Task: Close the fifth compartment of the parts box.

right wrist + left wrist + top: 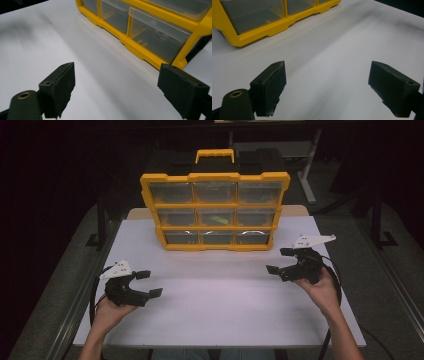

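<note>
At the near left of the white counter (215, 305), the left gripper (149, 283) hovers in a person's hand, its jaws spread wide with nothing between them. Farther back, at the middle of the counter, stands the yellow organizer box (215, 211), upright with nine clear drawers facing the person and a handle on top. At the right, the right gripper (280, 261) is held with jaws wide and empty, well apart from the box.

Dim room, dark around the edges — light from above falls on the white table (215, 305). Soft shadows lie there; the close jaws look slightly blurred.
</note>
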Action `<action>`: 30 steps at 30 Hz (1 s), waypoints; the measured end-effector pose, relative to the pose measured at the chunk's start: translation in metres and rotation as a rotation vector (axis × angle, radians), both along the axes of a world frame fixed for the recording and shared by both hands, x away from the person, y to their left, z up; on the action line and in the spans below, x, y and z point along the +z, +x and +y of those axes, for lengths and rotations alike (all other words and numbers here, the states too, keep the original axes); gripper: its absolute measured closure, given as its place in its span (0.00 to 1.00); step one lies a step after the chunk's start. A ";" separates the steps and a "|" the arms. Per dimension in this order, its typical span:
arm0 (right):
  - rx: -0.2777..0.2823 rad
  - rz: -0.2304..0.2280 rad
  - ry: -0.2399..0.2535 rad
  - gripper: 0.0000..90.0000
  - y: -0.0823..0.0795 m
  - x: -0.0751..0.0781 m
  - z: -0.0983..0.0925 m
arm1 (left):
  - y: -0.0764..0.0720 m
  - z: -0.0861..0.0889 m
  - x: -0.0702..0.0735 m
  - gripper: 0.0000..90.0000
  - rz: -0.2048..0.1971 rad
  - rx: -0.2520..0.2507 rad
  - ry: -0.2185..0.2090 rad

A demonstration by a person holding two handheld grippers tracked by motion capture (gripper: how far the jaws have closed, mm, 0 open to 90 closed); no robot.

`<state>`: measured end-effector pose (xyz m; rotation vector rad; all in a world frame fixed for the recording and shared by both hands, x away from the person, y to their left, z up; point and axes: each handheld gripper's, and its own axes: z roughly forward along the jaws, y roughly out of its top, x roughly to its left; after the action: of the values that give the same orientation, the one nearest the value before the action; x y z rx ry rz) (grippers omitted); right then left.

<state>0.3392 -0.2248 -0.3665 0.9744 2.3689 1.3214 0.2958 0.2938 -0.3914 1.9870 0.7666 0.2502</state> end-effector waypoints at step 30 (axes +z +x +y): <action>-0.045 0.046 -0.003 0.15 -0.016 -0.031 -0.021 | 0.000 0.005 -0.018 0.17 0.018 -0.001 0.032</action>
<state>0.3235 -0.2462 -0.3979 1.0617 2.3680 1.2917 0.2961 0.2985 -0.4093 2.0225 0.7777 0.2458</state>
